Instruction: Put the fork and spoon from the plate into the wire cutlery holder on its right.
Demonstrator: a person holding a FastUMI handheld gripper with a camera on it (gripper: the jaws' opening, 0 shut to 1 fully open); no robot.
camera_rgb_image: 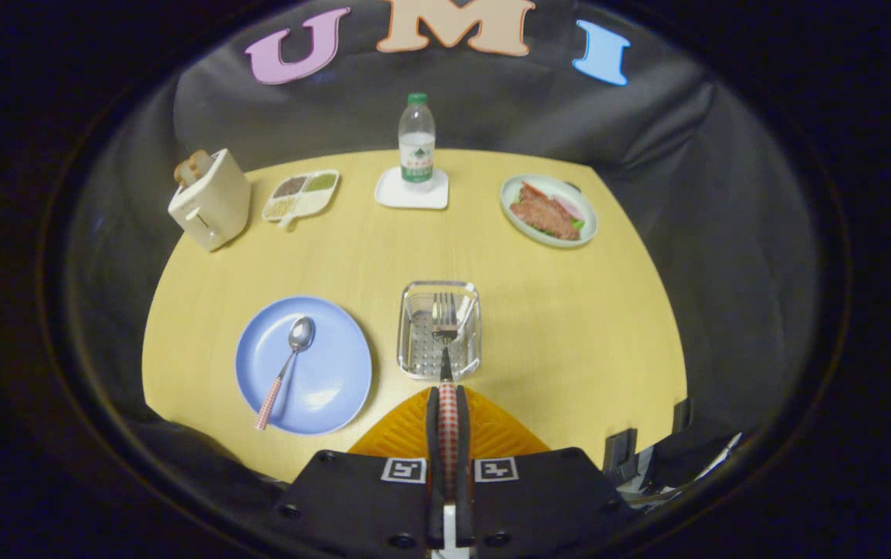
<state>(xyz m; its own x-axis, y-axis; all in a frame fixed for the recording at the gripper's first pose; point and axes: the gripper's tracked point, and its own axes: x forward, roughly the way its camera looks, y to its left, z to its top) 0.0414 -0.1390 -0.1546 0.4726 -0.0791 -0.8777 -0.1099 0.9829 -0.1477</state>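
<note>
The claw [446, 404] is pinching the fork [445, 326] by its red-checked handle, tines pointing out over the wire cutlery holder [439, 330]; the matching spoon [287, 369] is lying on the blue plate [304, 365].

A pale wooden surface [569, 326] carries a blue plate [328, 380], wire cutlery holder [414, 353], toaster [210, 200], divided dish [301, 194], coaster [412, 194] and meal plate [548, 210].

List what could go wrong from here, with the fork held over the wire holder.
1. The gripper pinches the fork only by its handle, tines far ahead over the wire cutlery holder; it may swing or slip when the jaws open.
2. Released flat, the fork might lie across the holder's rim rather than drop in.
3. The spoon lies flat on the blue plate, so gripping it may be awkward.
</note>
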